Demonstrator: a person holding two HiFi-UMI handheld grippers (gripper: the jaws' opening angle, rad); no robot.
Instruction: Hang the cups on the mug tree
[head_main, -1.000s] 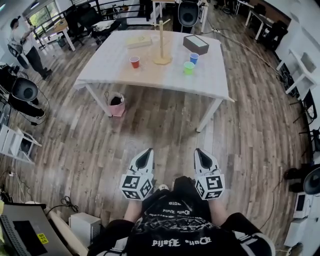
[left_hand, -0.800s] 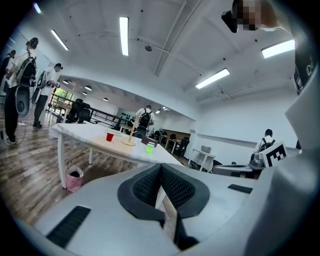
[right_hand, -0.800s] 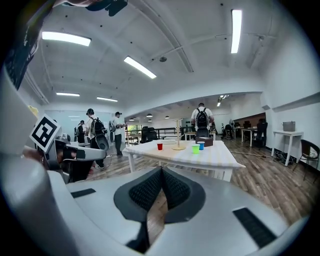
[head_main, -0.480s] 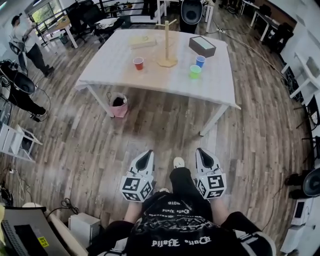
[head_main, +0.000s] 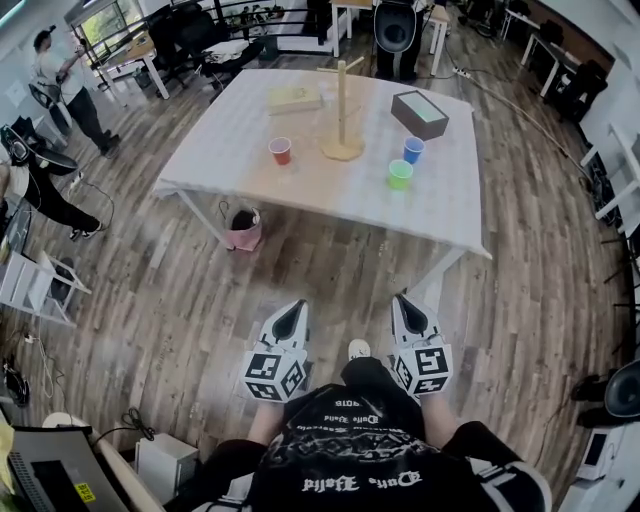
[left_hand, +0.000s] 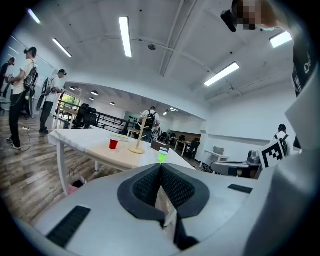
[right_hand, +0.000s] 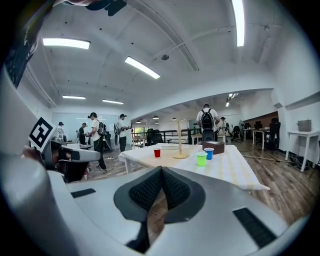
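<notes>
White cloth covers the tabletop (head_main: 220, 140), which stands well ahead of the person across a wood-plank floor (head_main: 150, 300). Near its middle the wooden mug tree (head_main: 342, 105) stands upright on a flat base. Three cups sit upright on the cloth, each apart from the tree: a red cup (head_main: 281, 151) to its left, a blue cup (head_main: 413, 150) to its right, and a green cup (head_main: 400, 174) just beside the blue one, on the nearer side. A dark box (head_main: 419, 114) lies beyond the blue cup, and a flat pale box (head_main: 294, 98) lies beyond the red one. A pink bin (head_main: 243, 229) stands on the floor under the tabletop's near left edge.

Both grippers are held low and side by side in front of the person's body, well apart from the tabletop and pointing toward it. The left gripper (head_main: 291, 312) has its jaws pressed together, ribbed pads meeting with nothing between them. The right gripper (head_main: 405, 310) has its jaws together too, and holds nothing.
</notes>
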